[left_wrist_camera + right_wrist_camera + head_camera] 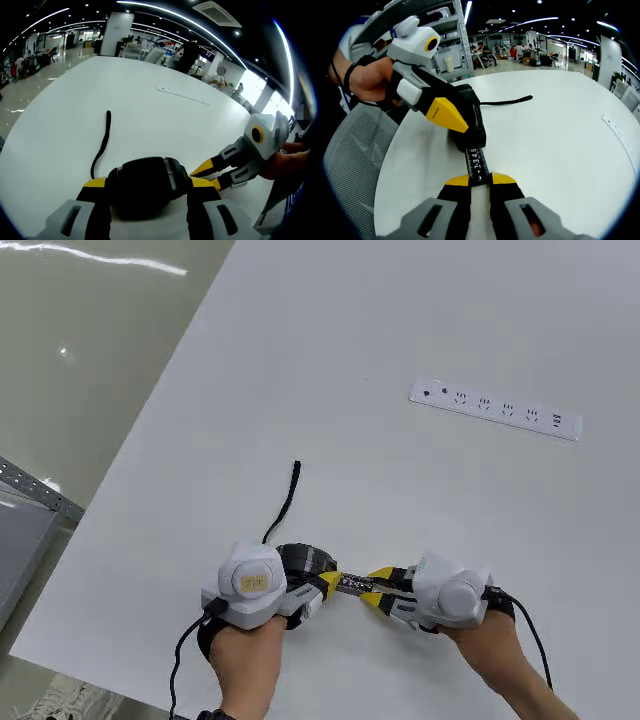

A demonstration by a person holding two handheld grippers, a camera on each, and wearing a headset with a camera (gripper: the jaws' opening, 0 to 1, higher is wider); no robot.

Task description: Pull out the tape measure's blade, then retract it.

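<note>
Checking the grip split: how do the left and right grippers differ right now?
The left gripper holds the black tape measure case; the right gripper holds the numbered blade. The left gripper's jaws stand wide apart; the right gripper's are nearly together. Both have yellow jaw tips.

the white tabletop (pixel 400 320) carries a white power strip (pixel 495 409) at its far side and, well apart, a black tape measure (pixel 305 560) with its strap (pixel 285 502) laid out.
</note>
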